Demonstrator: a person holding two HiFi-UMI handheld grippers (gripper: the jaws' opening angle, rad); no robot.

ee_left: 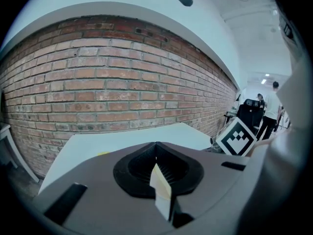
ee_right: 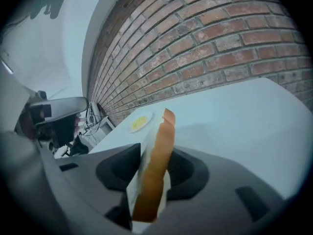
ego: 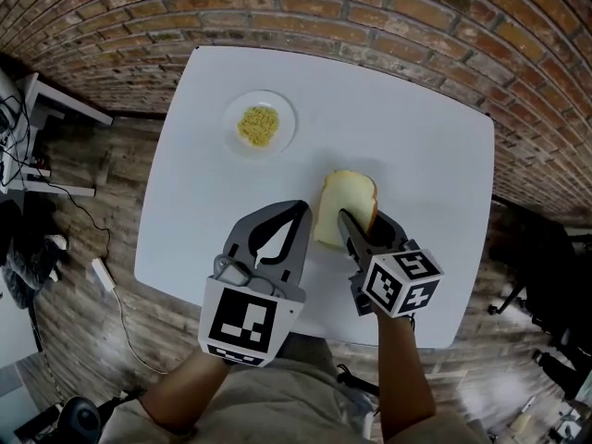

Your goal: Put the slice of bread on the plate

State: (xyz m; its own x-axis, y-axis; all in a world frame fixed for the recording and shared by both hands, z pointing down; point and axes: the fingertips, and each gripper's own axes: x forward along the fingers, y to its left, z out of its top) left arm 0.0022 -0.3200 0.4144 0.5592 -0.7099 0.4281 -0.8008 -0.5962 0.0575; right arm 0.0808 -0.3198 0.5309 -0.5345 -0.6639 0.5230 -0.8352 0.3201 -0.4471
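A slice of bread (ego: 344,203) with a brown crust lies on the white table (ego: 425,155), right of centre. My right gripper (ego: 363,222) reaches over its near edge. In the right gripper view the bread (ee_right: 155,170) stands edge-on between the jaws, with dark gaps on both sides, so the right gripper (ee_right: 156,155) reads as open. The small white plate (ego: 283,109) sits farther back on the left with yellow food (ego: 259,126) on it, and the plate (ee_right: 149,116) shows beyond the bread. My left gripper (ego: 302,209) hovers just left of the bread, shut and empty, its tips (ee_left: 156,145) meeting.
A red brick wall (ego: 370,7) runs behind the table. Cables and a power strip (ego: 102,274) lie on the wooden floor at the left. A dark chair (ego: 546,248) stands off the table's right edge. A person (ee_left: 270,106) stands far off.
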